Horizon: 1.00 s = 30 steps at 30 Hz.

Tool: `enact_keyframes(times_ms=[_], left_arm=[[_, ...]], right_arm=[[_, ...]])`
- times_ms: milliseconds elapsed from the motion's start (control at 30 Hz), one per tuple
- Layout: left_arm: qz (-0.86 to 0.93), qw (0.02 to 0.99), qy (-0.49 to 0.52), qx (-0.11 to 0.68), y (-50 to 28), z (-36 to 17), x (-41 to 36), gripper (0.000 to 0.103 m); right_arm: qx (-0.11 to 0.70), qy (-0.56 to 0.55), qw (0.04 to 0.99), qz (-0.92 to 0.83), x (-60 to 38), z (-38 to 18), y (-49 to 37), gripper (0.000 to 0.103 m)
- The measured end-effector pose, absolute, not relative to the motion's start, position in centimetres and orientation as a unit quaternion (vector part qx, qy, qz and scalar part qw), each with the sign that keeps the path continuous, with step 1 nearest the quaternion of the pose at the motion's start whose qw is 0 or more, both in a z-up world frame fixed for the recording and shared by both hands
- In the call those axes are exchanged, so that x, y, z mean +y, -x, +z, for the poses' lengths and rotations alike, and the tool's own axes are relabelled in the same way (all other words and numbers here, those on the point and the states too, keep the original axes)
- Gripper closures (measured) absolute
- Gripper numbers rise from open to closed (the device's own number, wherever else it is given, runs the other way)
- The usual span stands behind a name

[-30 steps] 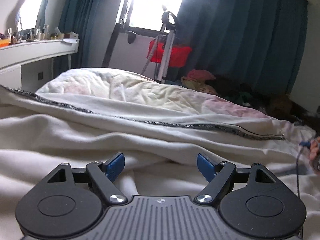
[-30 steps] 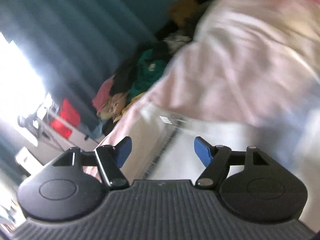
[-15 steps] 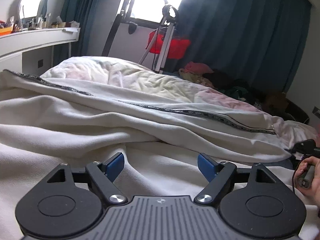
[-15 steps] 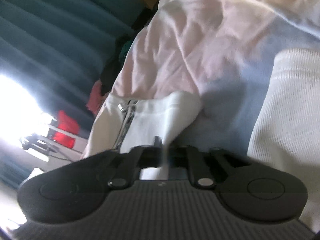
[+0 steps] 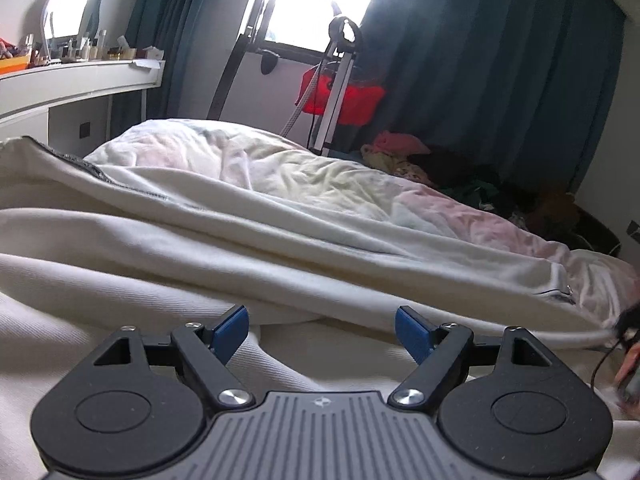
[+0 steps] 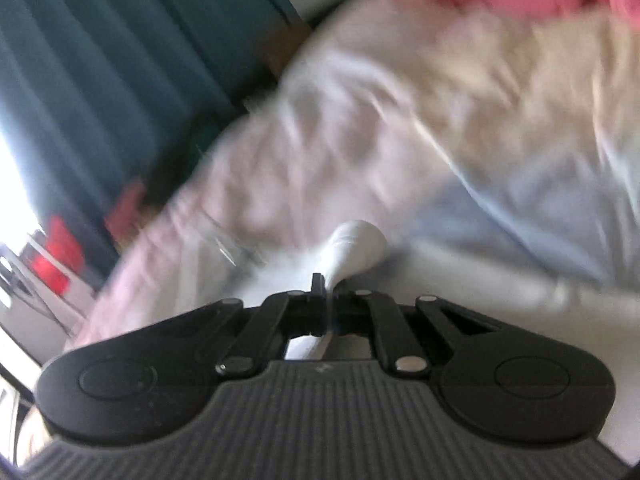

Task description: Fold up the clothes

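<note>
- Between the two blue fingers [image 5: 230,330] of the left gripper [image 5: 322,330] is a wide gap with nothing in it, so they are open
- Just past them lies the cream jacket [image 5: 168,248], spread in soft folds on the bed [image 5: 320,176]
- A dark zipper [image 5: 92,170] runs along the jacket's edge on the left
- Behind the bed stand a red basket [image 5: 360,100] and dark blue curtains [image 5: 488,80], with a white surface [image 5: 80,80] on the left
- On the other side, the right gripper [image 6: 326,300] has its fingers [image 6: 317,284] pressed together on a white bit of the jacket [image 6: 356,246]
- That picture is blurry, but the pinched cloth sticks out past the fingers, over the pale bed sheet [image 6: 400,128]
</note>
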<state>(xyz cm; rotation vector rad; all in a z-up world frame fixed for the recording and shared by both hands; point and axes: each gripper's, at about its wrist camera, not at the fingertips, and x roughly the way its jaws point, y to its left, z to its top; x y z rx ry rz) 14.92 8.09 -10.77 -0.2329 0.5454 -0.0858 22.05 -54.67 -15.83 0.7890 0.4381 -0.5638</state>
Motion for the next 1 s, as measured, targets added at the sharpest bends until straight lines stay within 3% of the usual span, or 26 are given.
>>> enact_keyframes(times_ms=[233,267,333,367,400,533,800,1000], left_arm=[[-0.049,0.960,0.096,0.259,-13.8,-9.6,7.5,0.021],[-0.047,0.961,0.091,0.257,-13.6,-9.3,7.3,0.021],[-0.050,0.962,0.080,0.256,-13.0,-8.8,7.1,0.021],[-0.053,0.963,0.072,0.255,-12.7,-8.6,6.9,0.021],[-0.056,0.963,0.066,0.254,-12.3,-8.3,6.8,0.021],[-0.068,0.968,0.044,0.239,-10.4,-7.3,6.3,0.021],[-0.084,0.972,0.045,0.215,-6.6,-5.6,6.8,0.021],[-0.086,0.974,0.042,0.207,-5.1,-5.3,7.1,0.021]], right_arm=[[0.245,-0.298,0.885,-0.260,-51.8,-13.0,-20.9,0.092],[0.245,-0.282,0.890,-0.261,-51.1,-12.3,-20.4,0.086],[0.236,-0.258,0.904,-0.245,-49.5,-10.7,-18.5,0.056],[0.230,-0.249,0.911,-0.234,-49.0,-9.9,-17.7,0.032],[0.227,-0.234,0.920,-0.217,-47.7,-8.8,-16.5,0.029],[0.213,-0.170,0.951,-0.147,-42.4,-4.5,-11.5,0.030],[0.197,-0.147,0.969,-0.011,-34.7,-2.9,-3.3,0.031],[0.191,-0.143,0.971,-0.002,-33.7,-3.2,-2.7,0.031]])
